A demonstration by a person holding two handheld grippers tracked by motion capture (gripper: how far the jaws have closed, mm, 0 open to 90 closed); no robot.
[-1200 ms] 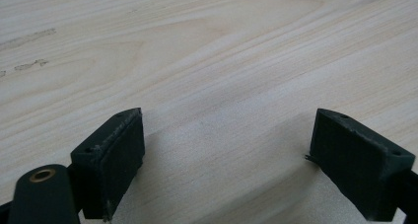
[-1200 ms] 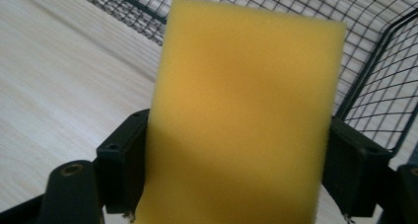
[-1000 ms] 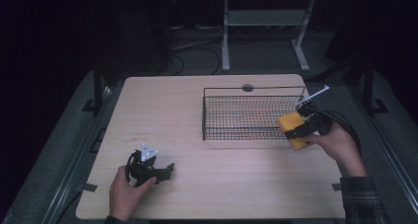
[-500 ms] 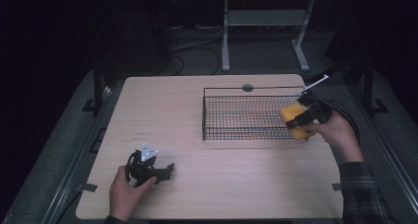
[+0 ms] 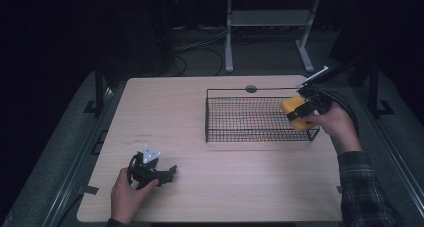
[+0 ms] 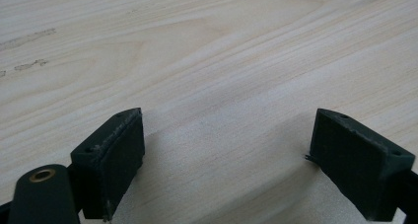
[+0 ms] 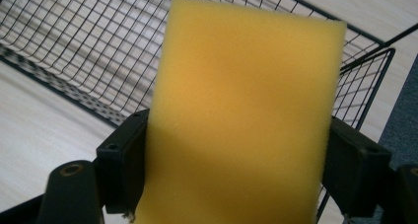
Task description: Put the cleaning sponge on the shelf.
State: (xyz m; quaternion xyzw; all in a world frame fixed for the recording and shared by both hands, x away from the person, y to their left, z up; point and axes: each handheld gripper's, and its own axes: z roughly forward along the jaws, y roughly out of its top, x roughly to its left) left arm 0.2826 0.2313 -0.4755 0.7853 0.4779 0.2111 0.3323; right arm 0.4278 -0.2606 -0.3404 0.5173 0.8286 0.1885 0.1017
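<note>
While a person works at a pale wood-grain desk [image 5: 240,187] in a darkened room, the right claw [image 5: 306,108] grips a rectangular block of yellow foam sponge [image 5: 295,113] at the right end of a black wire-mesh basket [image 5: 250,118]. Seen from the high view, the sponge is held at the basket's right-hand wall, about level with its rim, with the person's right hand [image 5: 334,124] just behind it and a plaid sleeve [image 5: 362,187] trailing toward the desk's near edge. From the right gripper view, the sponge [image 7: 246,120] stands upright between the two black jaws, which press on its left and right sides low down, and the basket's mesh floor and walls [image 7: 74,51] lie beyond and below it. At the near left of the desk, well apart from the basket, the left claw [image 5: 167,173] rests low over the bare wood in the person's left hand [image 5: 127,194], a grey three-cornered plate [image 5: 150,155] on top of it. Its jaws, in the left gripper view, stand wide apart with nothing between them but the desk's grain [image 6: 212,61]. No brand, label or legible writing can be made out on the sponge, the basket or either claw.
</note>
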